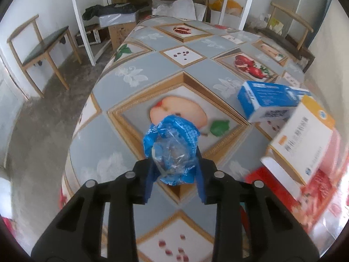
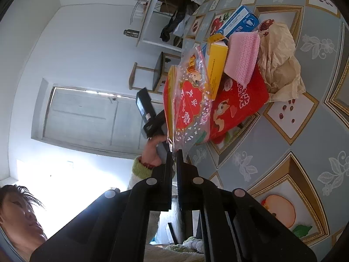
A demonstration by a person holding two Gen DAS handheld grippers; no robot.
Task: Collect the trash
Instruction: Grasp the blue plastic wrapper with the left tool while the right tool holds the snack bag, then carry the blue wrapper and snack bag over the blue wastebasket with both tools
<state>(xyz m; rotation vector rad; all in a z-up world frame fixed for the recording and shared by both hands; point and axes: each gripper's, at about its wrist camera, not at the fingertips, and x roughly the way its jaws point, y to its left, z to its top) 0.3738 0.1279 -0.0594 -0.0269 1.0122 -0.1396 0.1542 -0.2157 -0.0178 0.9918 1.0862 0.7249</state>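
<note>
Table [image 1: 165, 69], fruit-print oilcloth in grey-blue and tan squares, spreads out ahead of and below both grippers.

Red printed plastic bag [image 2: 235, 104] lies on the table ahead of the right gripper [image 2: 174, 152], mouth toward it. Right jaws are clamped tight on the clear printed rim of the bag and hold it up off the table edge.

Sticking out of or stacked at the bag, further ahead of the right gripper: a yellow-and-white carton [image 2: 214, 65], a pink waffle cloth [image 2: 244, 54], a blue-and-white box [image 2: 237, 23] beyond those. Can't tell which of them are inside the bag and which are only leaning on it. Crumpled brown paper [image 2: 281, 61] sits on the table to the right of the bag, touching it.

In the left wrist view the same blue box [image 1: 268, 102] and yellow carton [image 1: 303, 139] are well to the right of the left gripper [image 1: 175, 166], with the red bag under them at the frame edge.

Left gripper: crumpled blue-and-clear plastic wrapper [image 1: 172, 148] sits between the blue pads [image 1: 150, 181], both pads against it, so it's gripped. Most of the wrapper bulges out past the fingertips. It hangs over the apple print [image 1: 177, 111]; can't tell if its bottom touches the cloth.

Person's hand [image 2: 154, 152] with green cuff and bead bracelet holds the left gripper's handle, just left of the right gripper's fingers.
</note>
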